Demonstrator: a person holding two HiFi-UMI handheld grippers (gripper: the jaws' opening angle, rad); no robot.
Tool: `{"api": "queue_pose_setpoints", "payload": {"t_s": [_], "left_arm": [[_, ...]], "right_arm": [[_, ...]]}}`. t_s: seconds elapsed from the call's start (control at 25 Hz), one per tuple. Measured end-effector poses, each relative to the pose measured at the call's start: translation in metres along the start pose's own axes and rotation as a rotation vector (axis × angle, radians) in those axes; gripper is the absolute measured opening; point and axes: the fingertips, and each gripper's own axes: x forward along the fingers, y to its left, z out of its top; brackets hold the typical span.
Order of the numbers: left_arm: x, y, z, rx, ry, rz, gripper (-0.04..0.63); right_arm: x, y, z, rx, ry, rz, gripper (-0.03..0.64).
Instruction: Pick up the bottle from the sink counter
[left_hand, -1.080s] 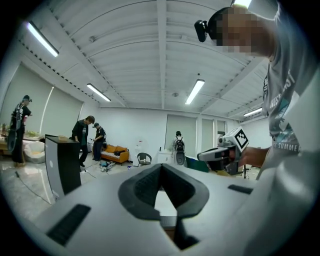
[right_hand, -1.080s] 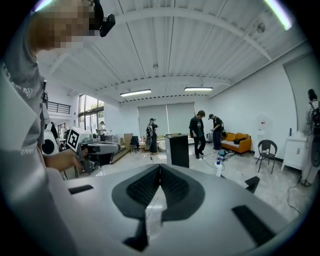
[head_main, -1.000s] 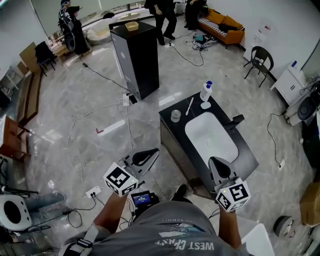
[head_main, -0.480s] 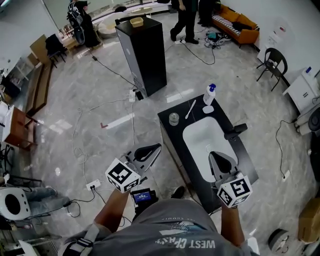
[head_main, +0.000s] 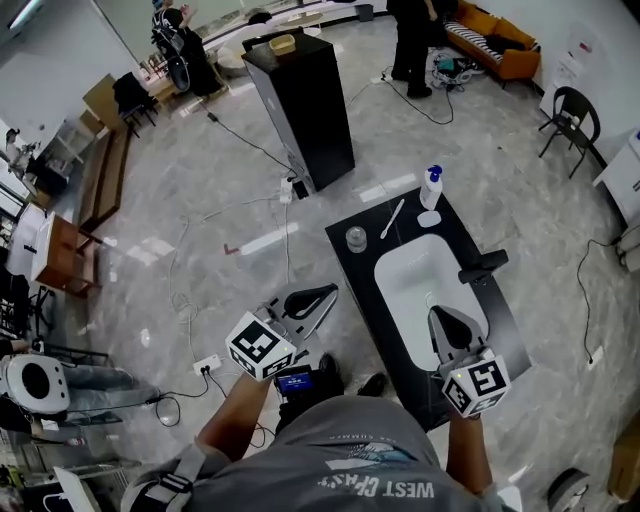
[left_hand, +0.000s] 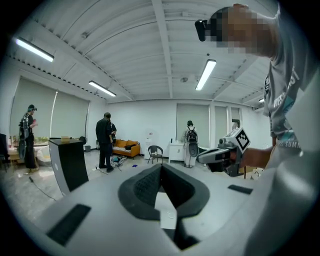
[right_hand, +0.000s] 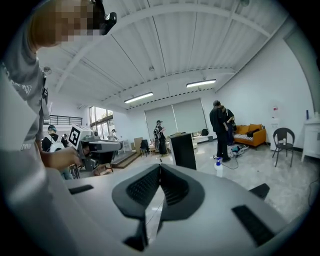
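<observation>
Left gripper (head_main: 318, 296) is hovering lower centre in the head view, over the grey floor (head_main: 200, 190), just beside the left edge of the black tabletop (head_main: 358, 280). Its fingers (left_hand: 145, 186) are pressing together at the tips, with nothing between them.

Right gripper (head_main: 445, 322) is hanging right of centre, lower down, over the near end of the white sink basin (head_main: 415, 285). Its fingers (right_hand: 175, 189) are also meeting at the tips and pinching nothing. Both grippers are pointing toward the top of the frame.

Bottle (head_main: 431, 187) is standing upright at the far end of the tabletop, upper right of centre. It has a whitish body and a blue spray head, and is sitting well apart from both grippers. In the right gripper view it is showing small, right of centre, above the fingers.

- A small white dish (head_main: 429, 219) is lying just below the bottle in frame; can't tell whether they are touching.
- A white stick-like item (head_main: 392, 218) is lying diagonally just left of the bottle.
- A clear glass (head_main: 355, 238) is sitting near the tabletop's far left corner.
- A black faucet (head_main: 483, 267) is sticking out at the basin's right edge.

Background:
- A tall black cabinet (head_main: 305, 110) is standing top centre.
- An orange sofa (head_main: 500, 50) is sitting top right.
- A black chair (head_main: 575, 115) is standing at the right edge.
- Cables (head_main: 180, 270) are trailing across the floor.
</observation>
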Motion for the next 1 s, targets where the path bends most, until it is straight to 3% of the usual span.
{"api": "queue_pose_setpoints", "payload": {"t_s": [0.24, 0.44, 1.0], "left_arm": [[0.023, 0.016, -0.007, -0.004, 0.011, -0.016, 0.003], [0.046, 0.036, -0.011, -0.017, 0.006, -0.055, 0.003], [0.108, 0.105, -0.057, -0.062, 0.067, -0.135, 0.004]], "right_arm": [[0.000, -0.009, -0.007, 0.015, 0.010, -0.030, 0.002], [0.005, -0.025, -0.008, 0.036, 0.023, -0.105, 0.002], [0.052, -0.049, 0.001, 0.043, 0.081, -0.203, 0.002]]}}
